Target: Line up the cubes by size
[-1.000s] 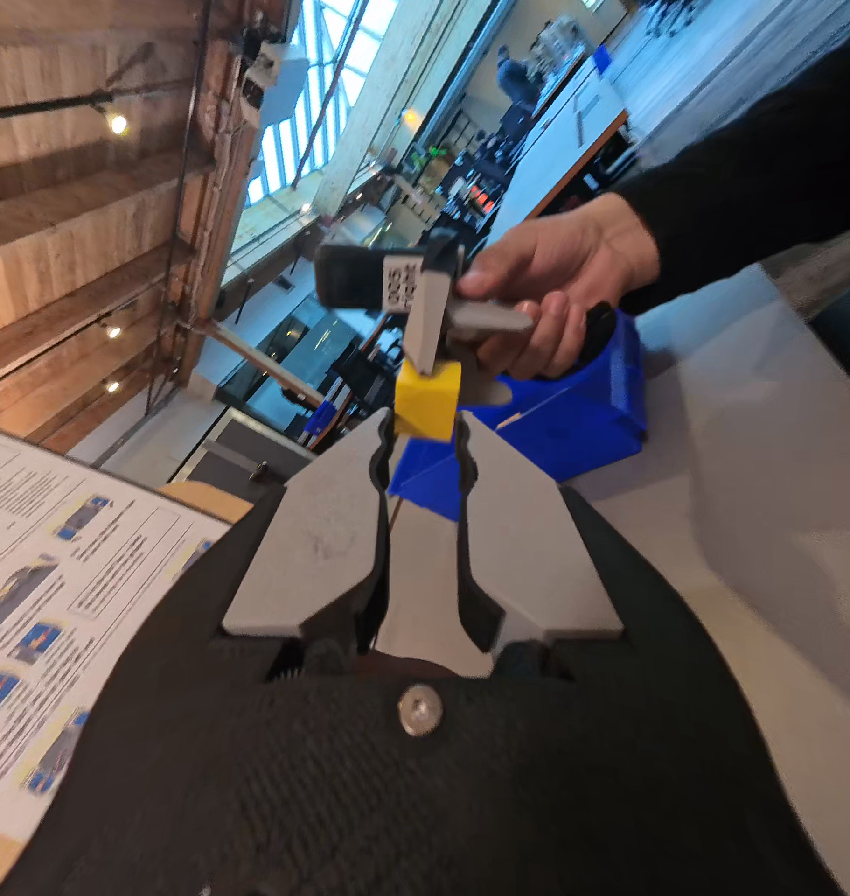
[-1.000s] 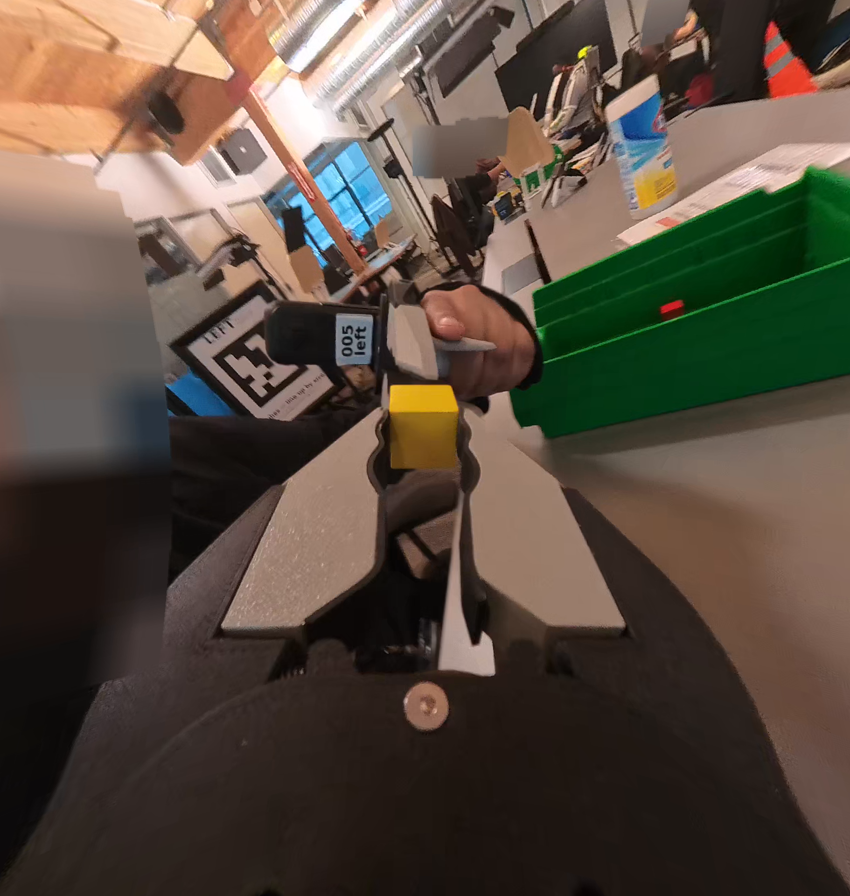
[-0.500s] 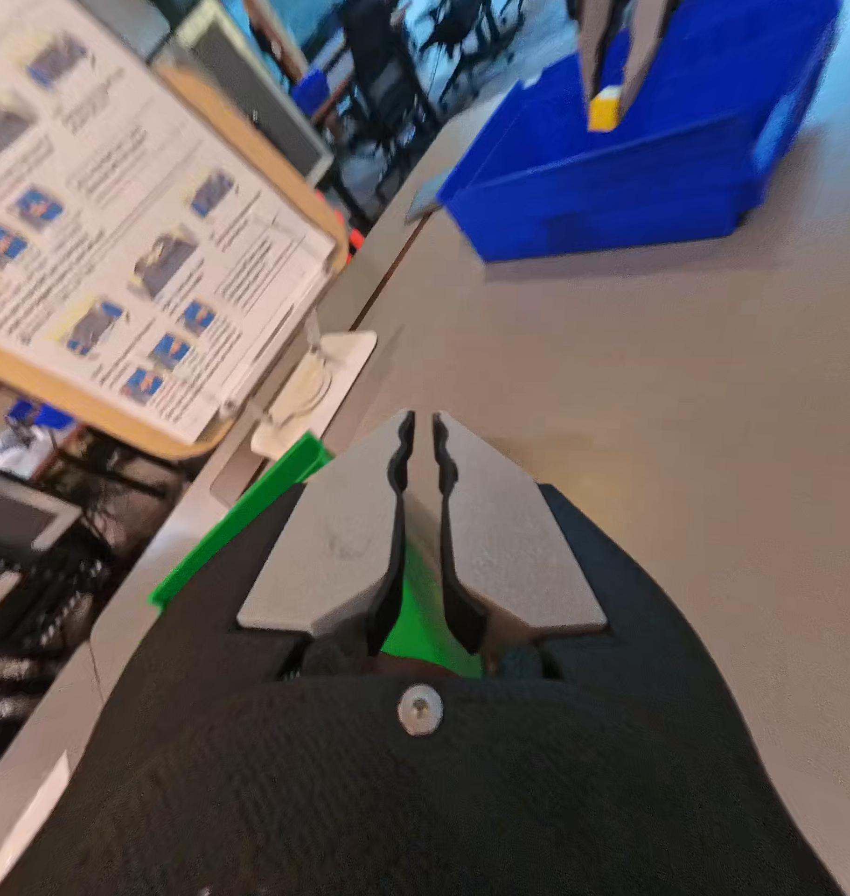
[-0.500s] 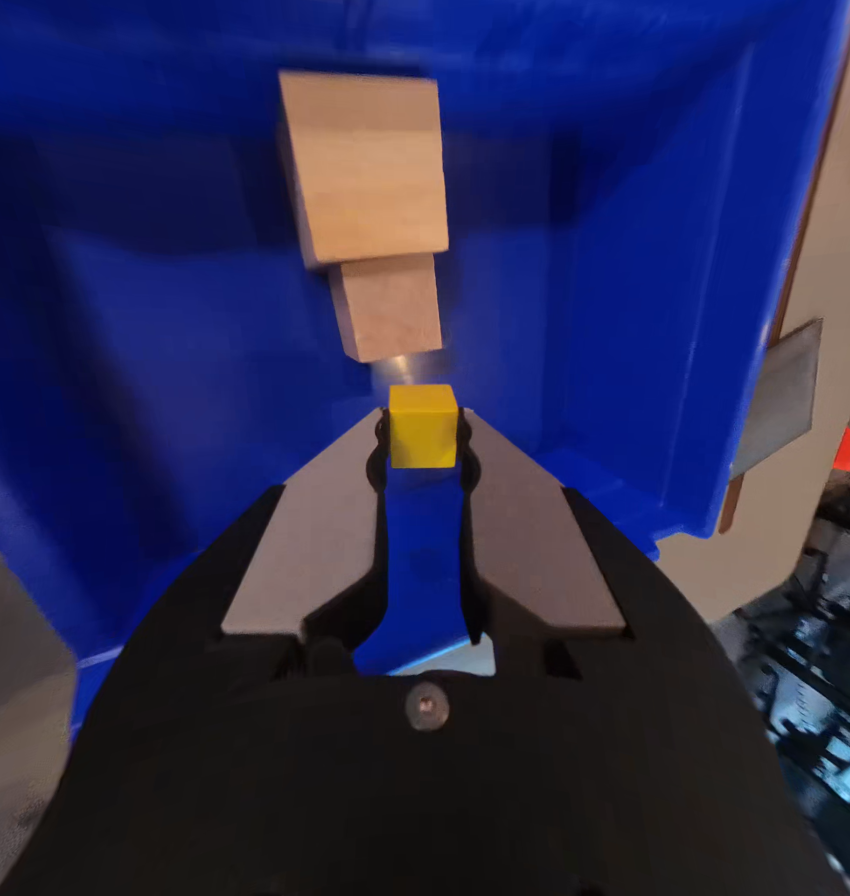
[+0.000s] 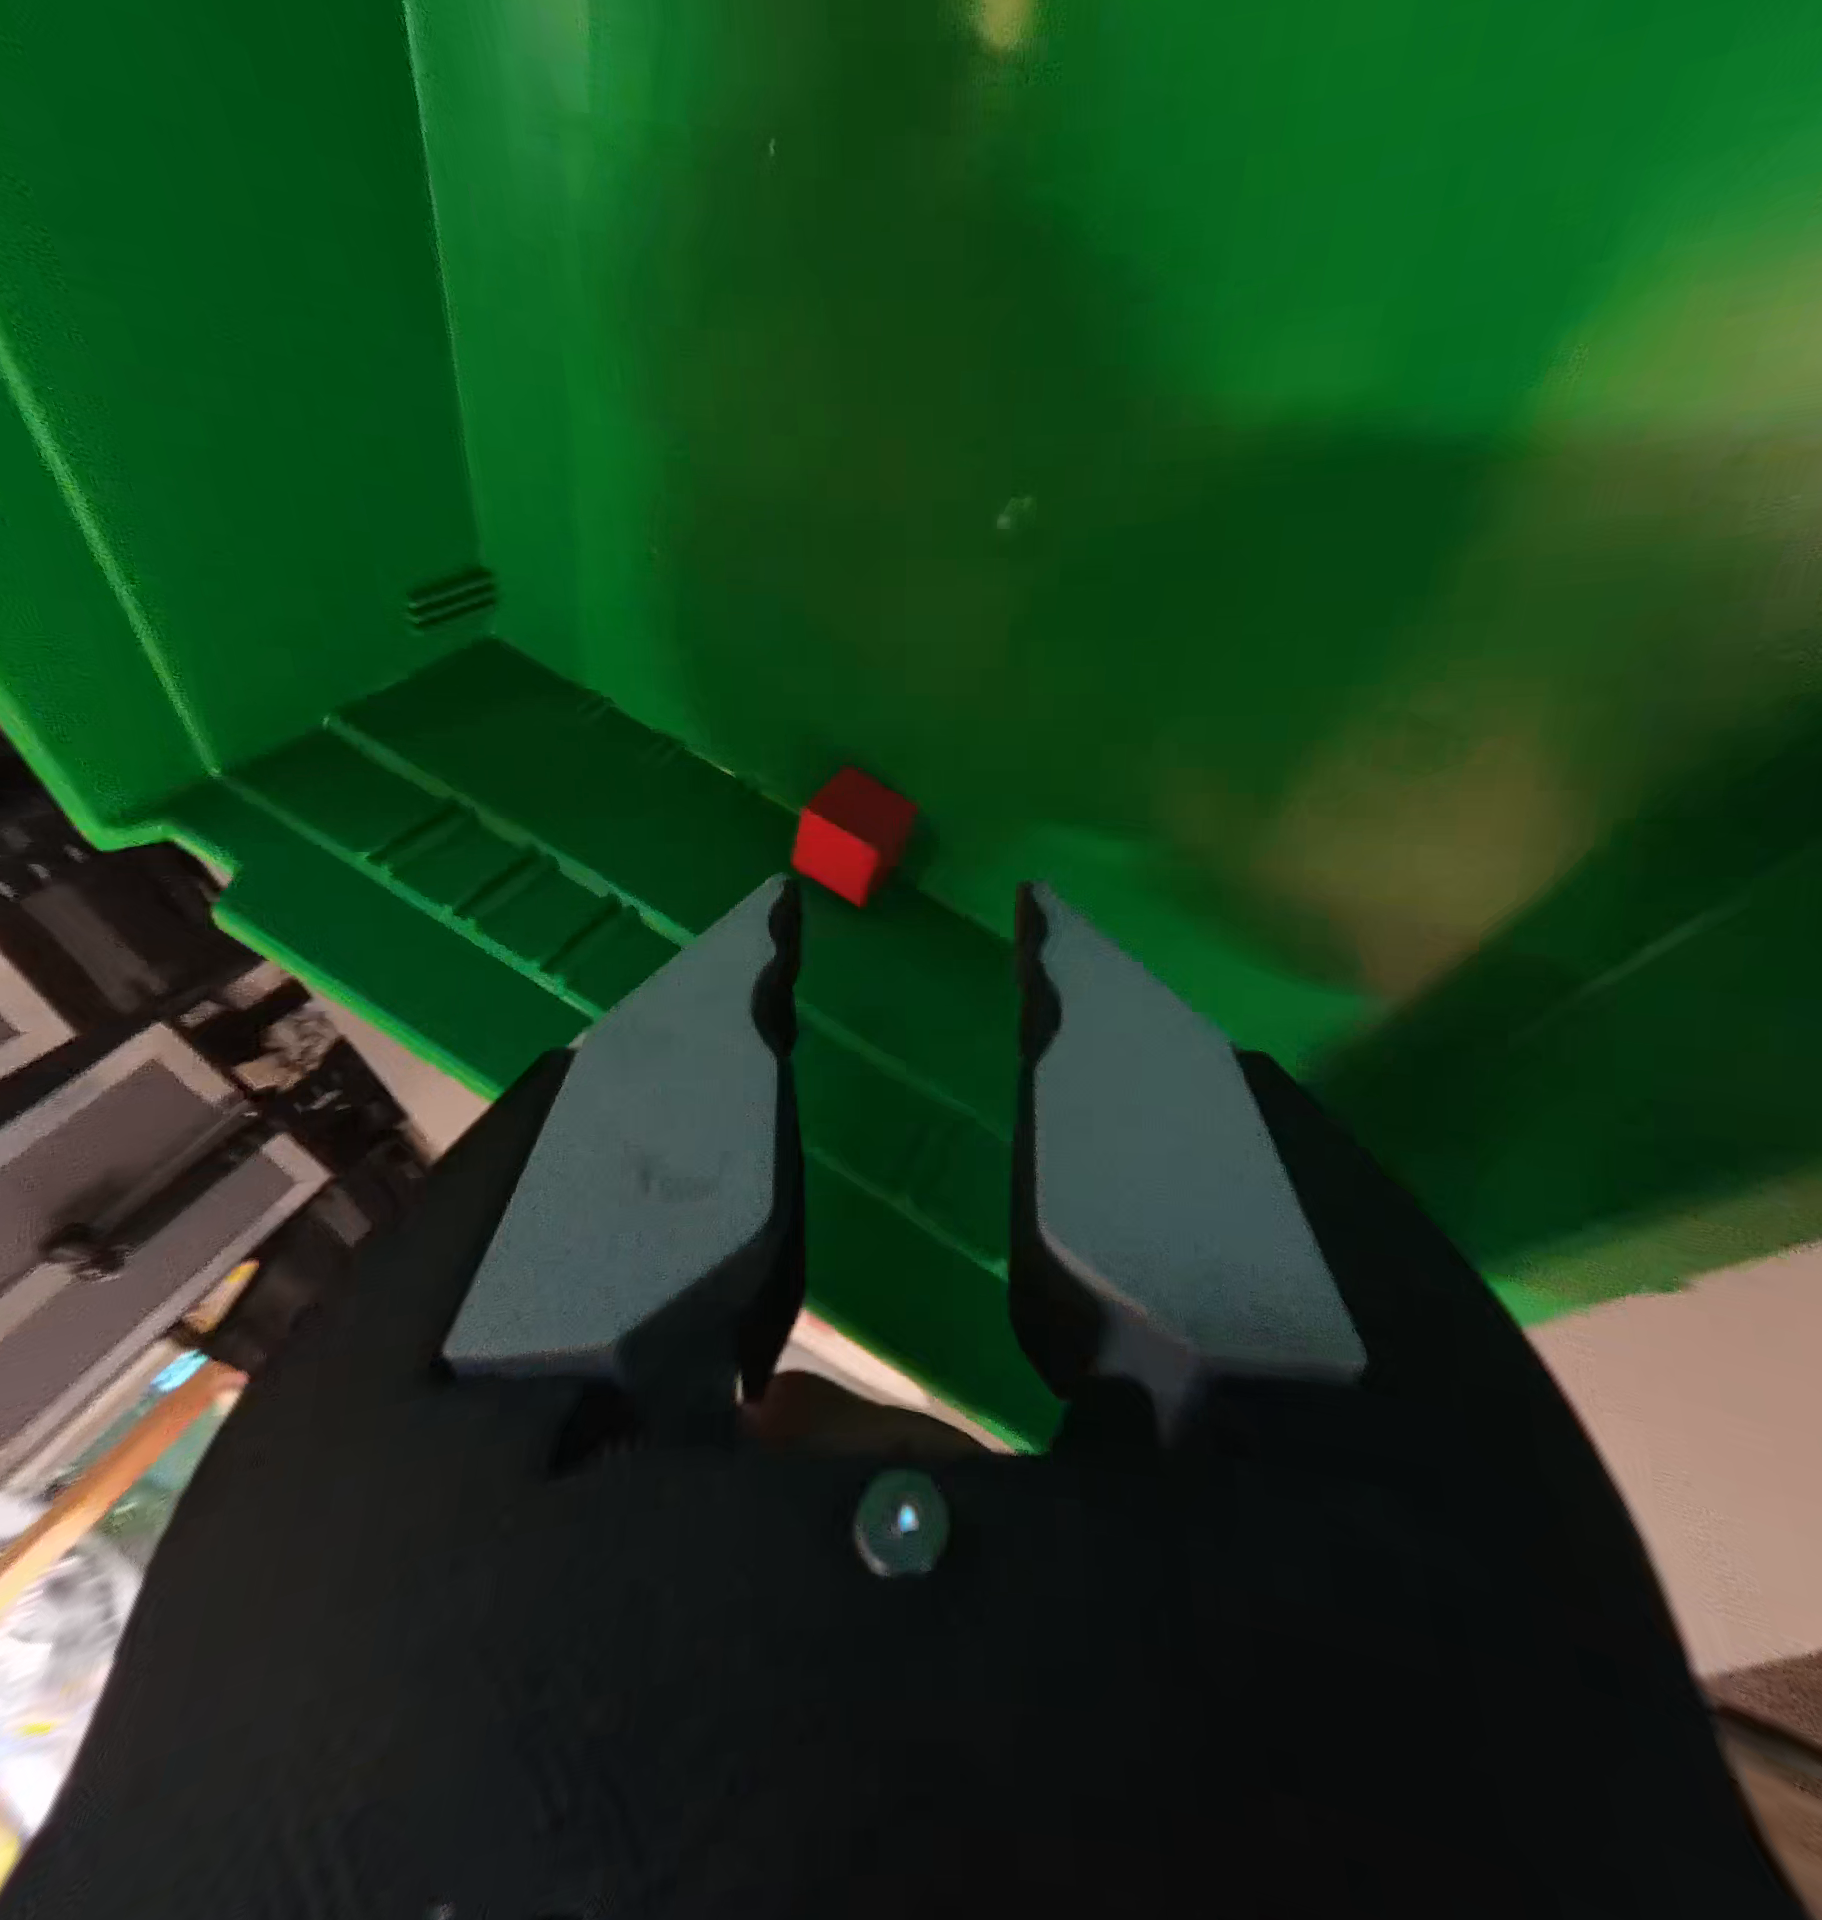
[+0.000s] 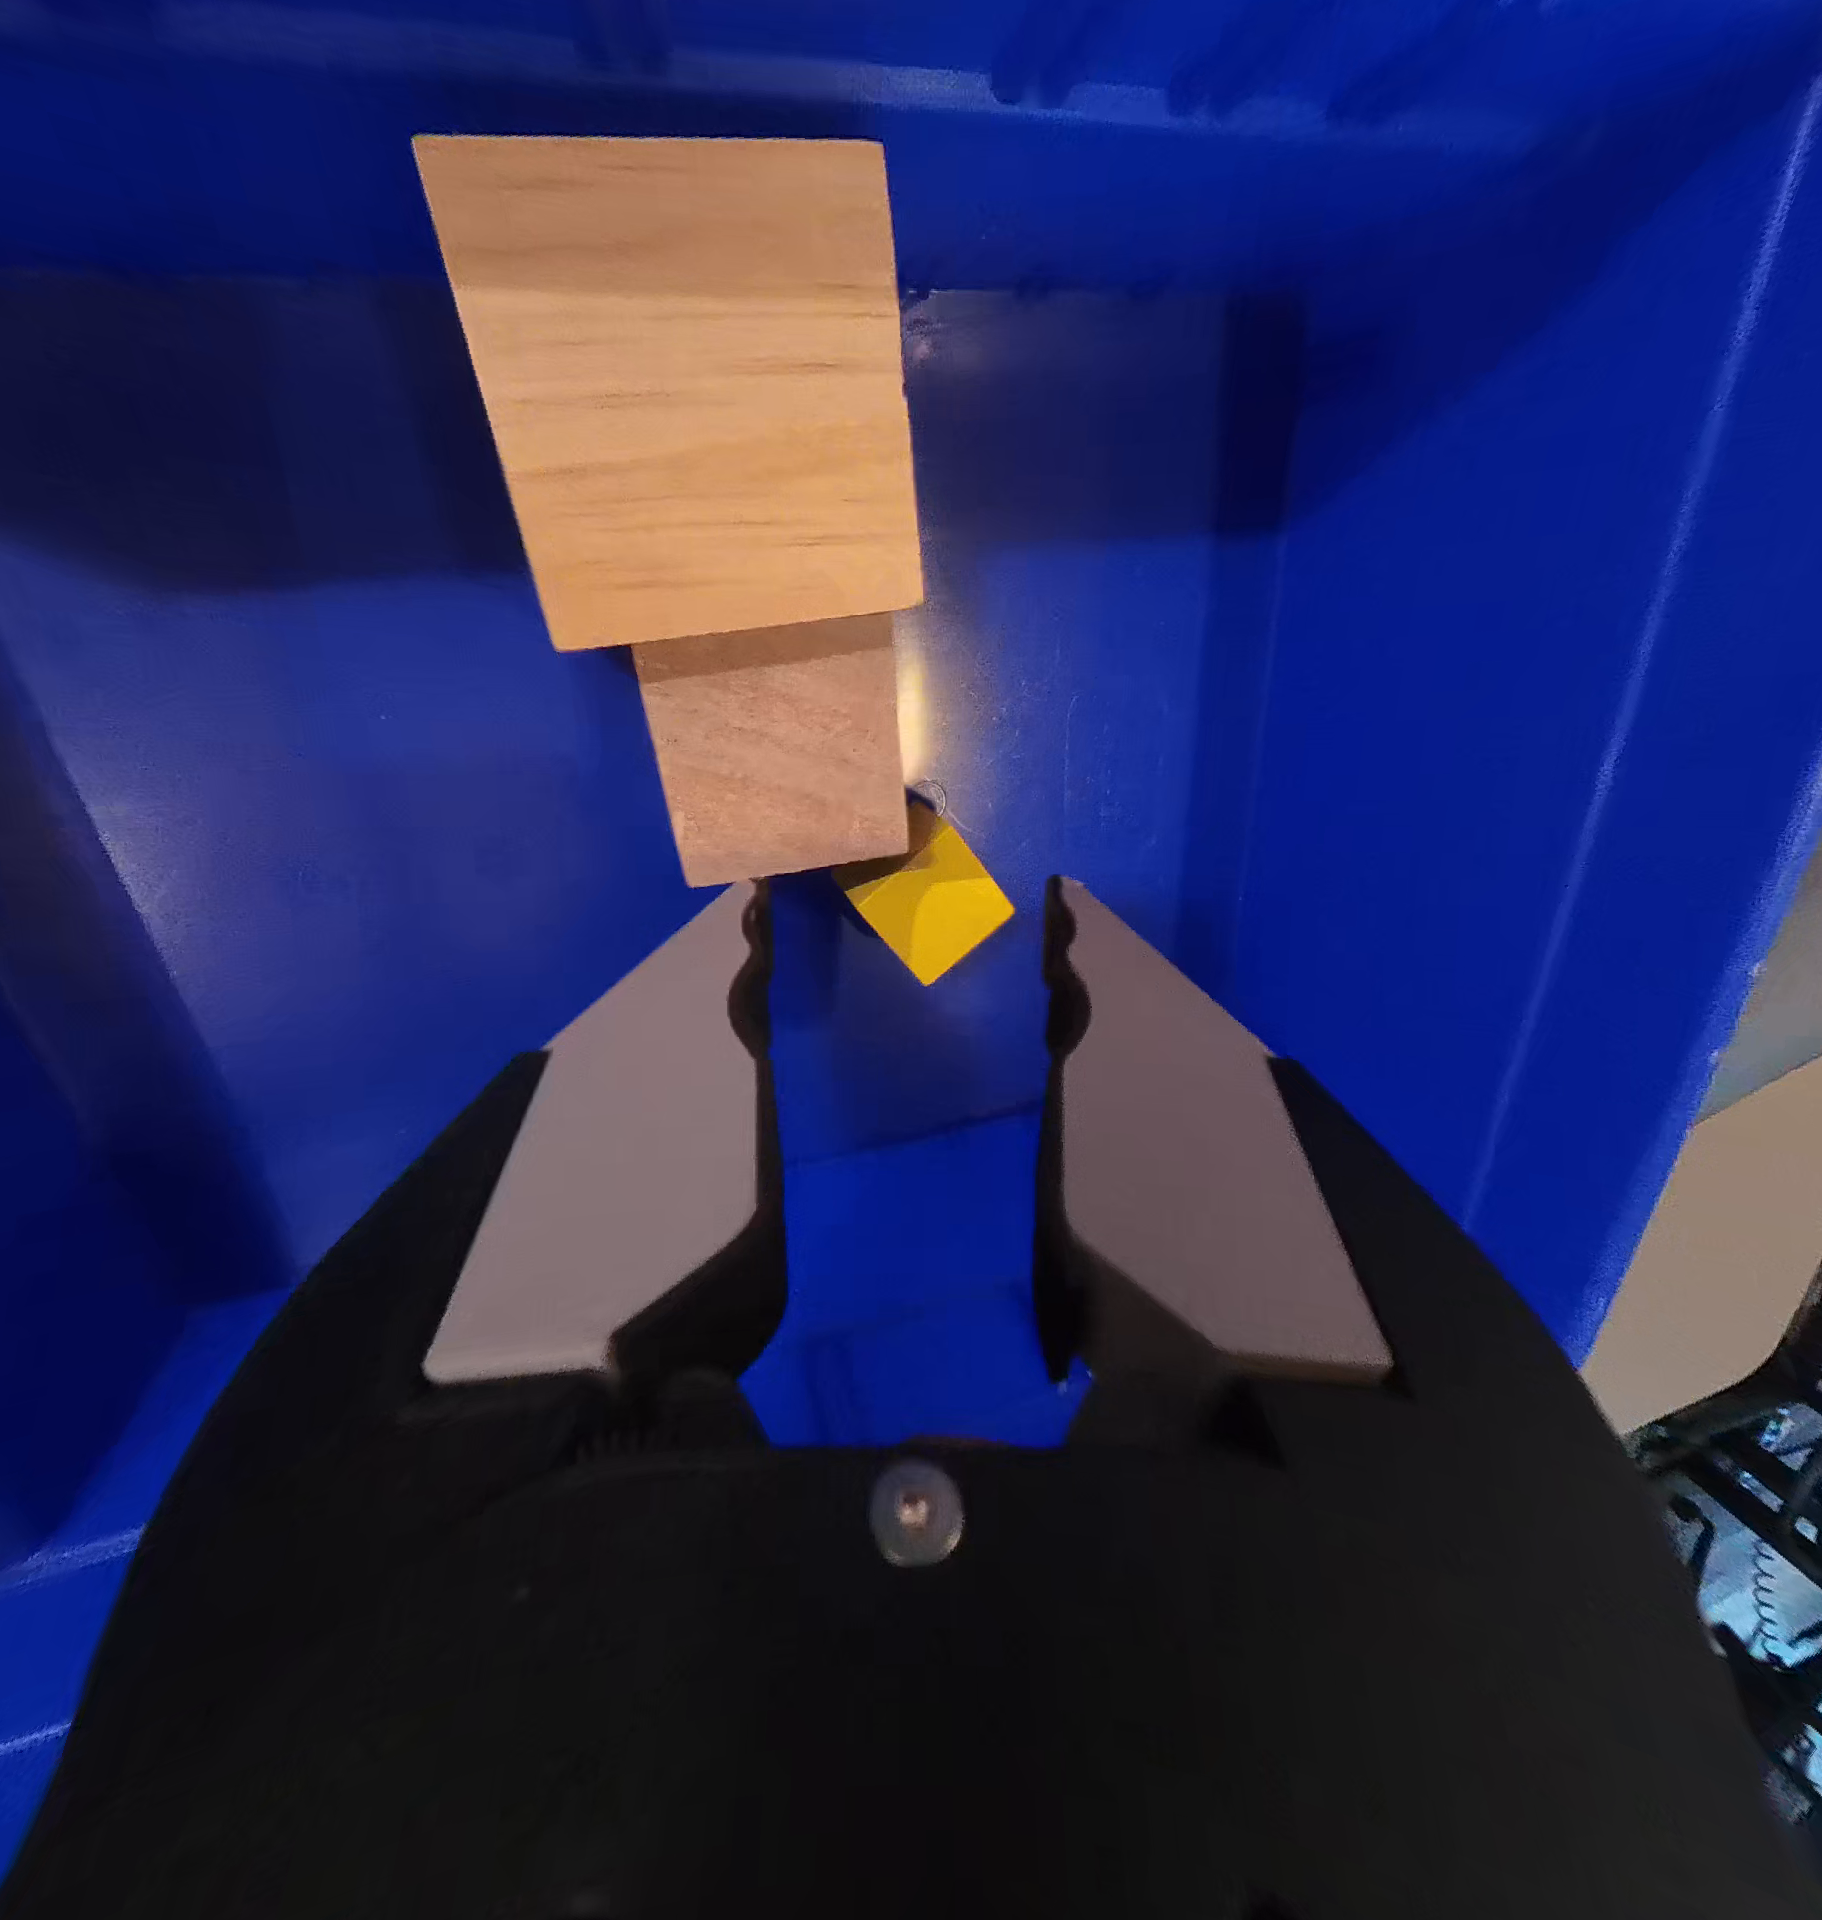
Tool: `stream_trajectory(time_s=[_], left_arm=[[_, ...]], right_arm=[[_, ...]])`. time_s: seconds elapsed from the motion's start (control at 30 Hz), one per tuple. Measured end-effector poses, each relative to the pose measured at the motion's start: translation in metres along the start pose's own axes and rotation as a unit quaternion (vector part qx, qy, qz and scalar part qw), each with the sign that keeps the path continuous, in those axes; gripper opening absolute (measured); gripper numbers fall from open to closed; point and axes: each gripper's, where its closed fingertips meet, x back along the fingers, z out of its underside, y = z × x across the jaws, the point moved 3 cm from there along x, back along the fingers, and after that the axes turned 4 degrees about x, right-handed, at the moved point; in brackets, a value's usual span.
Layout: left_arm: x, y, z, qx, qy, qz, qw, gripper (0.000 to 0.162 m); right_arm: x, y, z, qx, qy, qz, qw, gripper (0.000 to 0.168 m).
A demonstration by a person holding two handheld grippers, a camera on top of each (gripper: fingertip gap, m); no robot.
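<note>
Workshop or lab — plastic bins [image 6: 1509, 727] (blue, green), drawer cabinet [image 5: 107, 1174].

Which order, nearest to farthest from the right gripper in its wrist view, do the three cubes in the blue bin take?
From the right gripper:
1. yellow cube, just past the fingertips, skewed.
2. darker wooden cube, beyond it, left.
3. large pale wooden cube, farthest, near the blue bin wall.

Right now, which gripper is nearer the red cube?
Left. The left gripper hangs open just short of the red cube in the green bin; the right gripper is over the blue bin.
</note>
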Motion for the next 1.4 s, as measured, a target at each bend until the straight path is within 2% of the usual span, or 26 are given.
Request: stream_trajectory(time_s=[0.1, 0.23, 0.27, 0.3, 0.33, 0.43, 0.5, 0.6, 0.67, 0.73, 0.8, 0.87, 0.93, 1.0, 1.07, 1.2, 1.23, 1.3, 1.33, 1.4], left_arm=[[-0.02, 0.016, 0.008, -0.026, 0.035, -0.014, 0.999, 0.044], [-0.042, 0.02, 0.003, -0.067, 0.053, -0.003, 0.996, 0.042], [-0.047, 0.019, 0.003, -0.08, 0.063, 0.0, 0.995, 0.04], [-0.051, 0.021, 0.003, -0.091, 0.073, -0.004, 0.993, 0.028], [-0.052, 0.022, 0.004, -0.097, 0.081, 0.001, 0.992, 0.024], [-0.052, 0.022, 0.005, -0.094, 0.099, 0.026, 0.99, 0.025], [-0.046, 0.022, 0.005, -0.097, 0.102, 0.037, 0.989, 0.02], [-0.023, 0.031, -0.014, -0.057, 0.024, 0.004, 0.998, 0.02], [0.004, 0.04, -0.039, -0.011, -0.076, -0.033, 0.997, 0.02], [0.038, 0.049, -0.065, 0.03, -0.188, -0.081, 0.978, 0.02], [0.079, 0.053, -0.092, 0.062, -0.303, -0.128, 0.942, 0.019], [0.123, 0.048, -0.121, 0.08, -0.417, -0.162, 0.891, 0.02], [0.169, 0.034, -0.151, 0.08, -0.515, -0.194, 0.831, 0.019], [0.209, 0.014, -0.179, 0.064, -0.585, -0.219, 0.778, 0.019], [0.237, -0.009, -0.207, 0.035, -0.62, -0.23, 0.749, 0.019], [0.254, -0.04, -0.249, -0.019, -0.618, -0.243, 0.748, 0.02], [0.253, -0.044, -0.255, -0.026, -0.614, -0.244, 0.751, 0.02], [0.25, -0.047, -0.264, -0.033, -0.602, -0.246, 0.759, 0.02], [0.247, -0.046, -0.266, -0.034, -0.593, -0.25, 0.764, 0.019], [0.243, -0.047, -0.27, -0.028, -0.594, -0.244, 0.766, 0.019]], right_arm=[[-0.002, 0.0, 0.003, -0.012, -0.013, -0.007, 1.0, 0.059], [0.0, 0.001, 0.002, -0.024, -0.031, -0.014, 0.999, 0.063], [0.002, 0.001, 0.001, -0.024, -0.038, -0.015, 0.999, 0.062], [0.003, 0.001, 0.001, -0.028, -0.043, -0.017, 0.999, 0.062], [0.004, 0.001, 0.001, -0.033, -0.048, -0.021, 0.998, 0.062], [0.01, 0.003, 0.002, -0.049, -0.069, -0.025, 0.996, 0.061], [0.019, 0.004, 0.003, -0.059, -0.089, -0.016, 0.994, 0.059], [0.044, 0.003, -0.001, -0.086, -0.157, 0.016, 0.984, 0.054], [0.067, 0.003, -0.012, -0.117, -0.221, 0.041, 0.967, 0.051], [0.091, 0.007, -0.034, -0.157, -0.295, 0.048, 0.941, 0.049], [0.115, 0.022, -0.071, -0.195, -0.38, 0.004, 0.904, 0.05], [0.135, 0.043, -0.119, -0.217, -0.459, -0.068, 0.859, 0.05], [0.145, 0.062, -0.168, -0.232, -0.504, -0.136, 0.82, 0.057], [0.147, 0.08, -0.214, -0.23, -0.527, -0.193, 0.795, 0.06], [0.151, 0.091, -0.25, -0.223, -0.549, -0.221, 0.774, 0.062], [0.163, 0.094, -0.288, -0.224, -0.586, -0.232, 0.744, 0.061], [0.165, 0.093, -0.291, -0.224, -0.588, -0.231, 0.743, 0.056], [0.164, 0.095, -0.292, -0.211, -0.585, -0.224, 0.75, 0.025], [0.163, 0.095, -0.291, -0.212, -0.581, -0.223, 0.753, 0.02], [0.159, 0.095, -0.287, -0.214, -0.568, -0.22, 0.764, 0.02]])
